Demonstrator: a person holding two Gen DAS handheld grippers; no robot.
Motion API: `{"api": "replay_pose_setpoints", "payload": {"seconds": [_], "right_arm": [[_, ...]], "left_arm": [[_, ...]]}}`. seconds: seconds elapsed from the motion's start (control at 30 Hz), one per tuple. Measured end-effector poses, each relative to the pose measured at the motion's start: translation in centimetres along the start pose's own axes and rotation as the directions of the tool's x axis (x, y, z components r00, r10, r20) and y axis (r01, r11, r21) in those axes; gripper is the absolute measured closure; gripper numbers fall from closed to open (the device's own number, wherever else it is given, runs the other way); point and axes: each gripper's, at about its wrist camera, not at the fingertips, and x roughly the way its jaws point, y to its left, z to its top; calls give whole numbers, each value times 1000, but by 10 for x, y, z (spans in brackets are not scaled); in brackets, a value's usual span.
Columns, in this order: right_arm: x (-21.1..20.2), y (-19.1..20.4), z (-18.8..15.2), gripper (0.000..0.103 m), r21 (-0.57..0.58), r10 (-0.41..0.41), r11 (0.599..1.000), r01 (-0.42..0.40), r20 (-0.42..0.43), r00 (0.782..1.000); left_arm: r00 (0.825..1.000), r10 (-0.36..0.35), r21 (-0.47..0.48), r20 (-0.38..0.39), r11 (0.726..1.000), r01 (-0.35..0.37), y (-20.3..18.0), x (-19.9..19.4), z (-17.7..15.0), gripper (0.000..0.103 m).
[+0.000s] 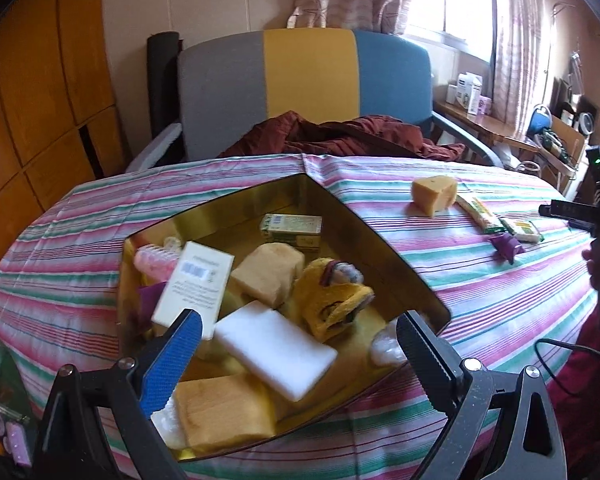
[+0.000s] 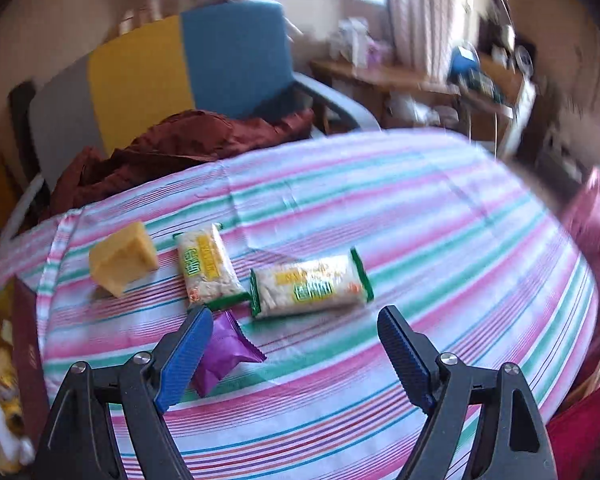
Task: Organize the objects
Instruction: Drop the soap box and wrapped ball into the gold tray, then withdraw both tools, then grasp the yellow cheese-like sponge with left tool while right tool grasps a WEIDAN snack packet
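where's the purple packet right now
In the right wrist view the purple packet lies on the striped tablecloth, just by the right gripper's left fingertip, in front of the two green-edged snack packs, outside the box.

Two snack packets (image 2: 210,266) (image 2: 310,282), one cheese wedge (image 2: 122,260), one purple wrapper (image 2: 224,350) (partly hidden)

Tablecloth (image 2: 420,240): striped woven cloth, matt.
Box (image 1: 364,216): glossy gold lining, mirror-like.
Snack packets (image 2: 310,286): shiny plastic film.
Purple sachet (image 2: 224,350): at 7 o'clock of them, probably foil.
Gripper pads (image 2: 400,350): ribbed plastic.
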Motion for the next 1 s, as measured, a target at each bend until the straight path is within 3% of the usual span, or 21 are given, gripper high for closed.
{"api": "replay_pose_setpoints", "payload": {"seconds": [0.33,0.53,0.67,1.0], "right_arm": [[8,-20,-3,17,127,36,991,-29,-52,998],[20,-29,-3,17,170,52,985,-35,-95,994],[23,-32,-4,17,183,65,982,-44,-111,992],[24,-31,-5,17,197,126,975,-100,-123,984]], "left_arm": [[998,-58,130,31,990,54,-50,11,32,4],[994,-107,191,-4,976,106,-83,30,50,4],[986,-151,189,-67,969,161,-101,51,60,4],[986,-131,227,-101,962,151,-145,103,106,4]]}}
